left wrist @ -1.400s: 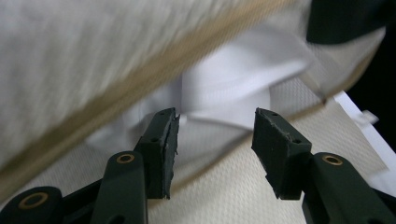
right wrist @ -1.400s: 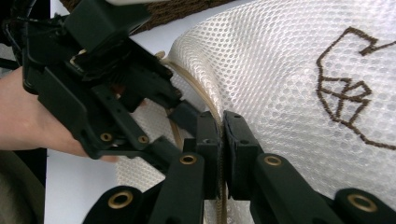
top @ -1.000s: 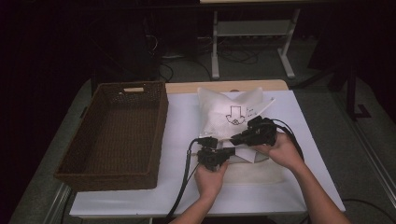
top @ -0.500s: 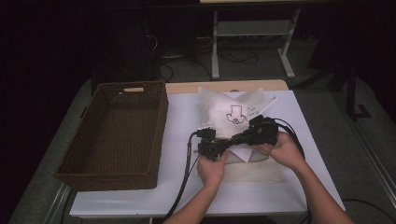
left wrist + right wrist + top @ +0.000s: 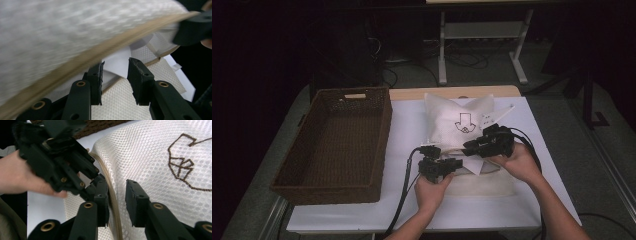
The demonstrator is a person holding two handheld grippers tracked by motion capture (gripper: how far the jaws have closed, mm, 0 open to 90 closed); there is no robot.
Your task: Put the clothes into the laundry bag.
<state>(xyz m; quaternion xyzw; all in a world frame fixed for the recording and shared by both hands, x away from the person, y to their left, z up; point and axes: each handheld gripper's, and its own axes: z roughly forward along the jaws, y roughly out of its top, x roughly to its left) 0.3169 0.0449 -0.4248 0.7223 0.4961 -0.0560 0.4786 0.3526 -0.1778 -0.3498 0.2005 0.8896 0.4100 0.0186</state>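
Nearest the person's edge of the white-covered table [image 5: 362, 220], the left gripper [image 5: 455, 164] is sitting in the person's left hand [image 5: 430, 191], at the near left corner of the white mesh fabric bag [image 5: 459, 122] with a beige trimmed edge and a dark arrow drawing. In the left gripper view its two black jaws are standing partly apart, with a white paper sheet [image 5: 120, 62] lying between them and the bag's beige trim [image 5: 82, 60] arching above; whether the pads are actually touching the paper I cannot tell.

Just beyond it, the right gripper [image 5: 469, 146] is resting in the person's right hand [image 5: 518, 165] over the near edge of the bag. In the right gripper view its jaws are also standing partly open, straddling the bag's beige trim [image 5: 112, 200], with mesh between the pads but no clear clamping. The left gripper is showing just beside it there.

The bag is lying in the middle of the table, puffed up, its arrow mark facing upward. To the left of the bag, well apart, a dark brown woven rectangular basket [image 5: 302, 145] is standing.
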